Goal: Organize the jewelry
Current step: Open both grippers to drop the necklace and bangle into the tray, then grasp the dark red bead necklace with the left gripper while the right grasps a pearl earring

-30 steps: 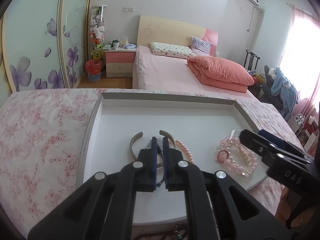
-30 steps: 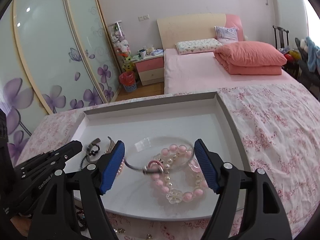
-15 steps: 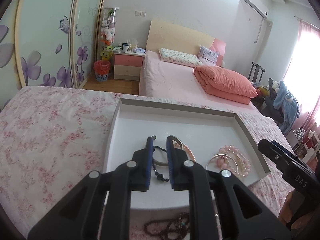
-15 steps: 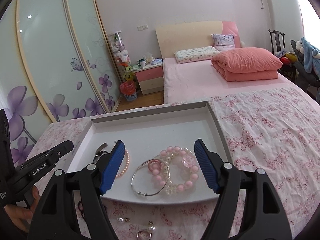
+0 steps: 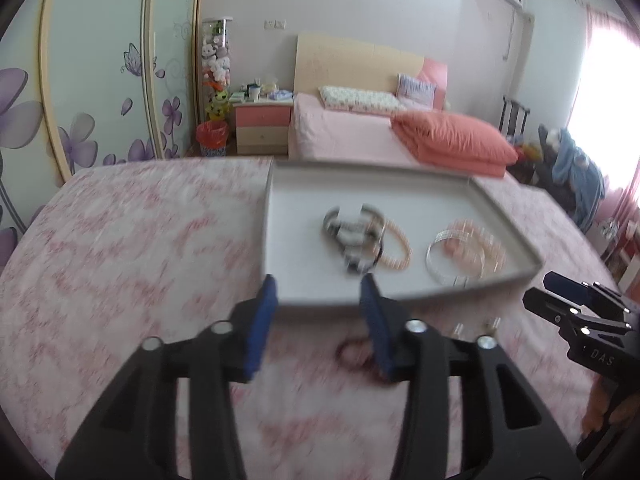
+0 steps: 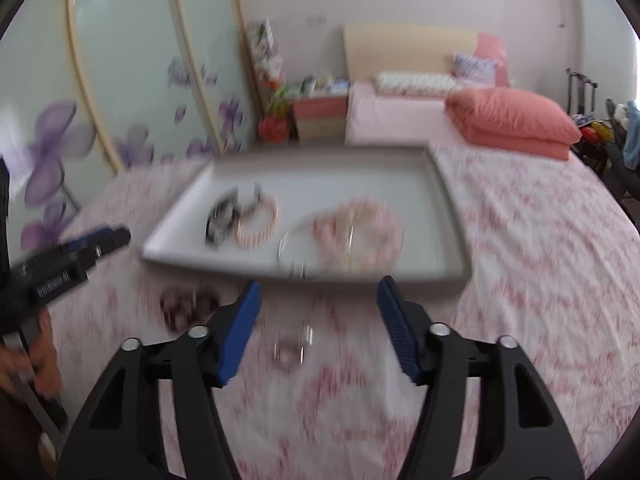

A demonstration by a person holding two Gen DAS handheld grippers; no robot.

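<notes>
While both grippers sit spread wide and empty, the dark beaded bracelet (image 5: 360, 354) lies on the floral bedspread (image 5: 120, 260) just before the tray (image 5: 400, 192), nearest the left gripper (image 5: 316, 324); right gripper (image 6: 318, 332) is farther

The tray (image 5: 404, 194) looks smooth and matt, white inside. A bangle (image 5: 438, 258) in it glints like polished metal, and the beaded bracelet (image 6: 372, 236) seems glossy pink, though blur hides detail. The worktop wears a floral cloth (image 6: 532, 248), soft and matt. The right gripper (image 6: 318, 320) has matt black plastic with ribbed blue jaws.
</notes>
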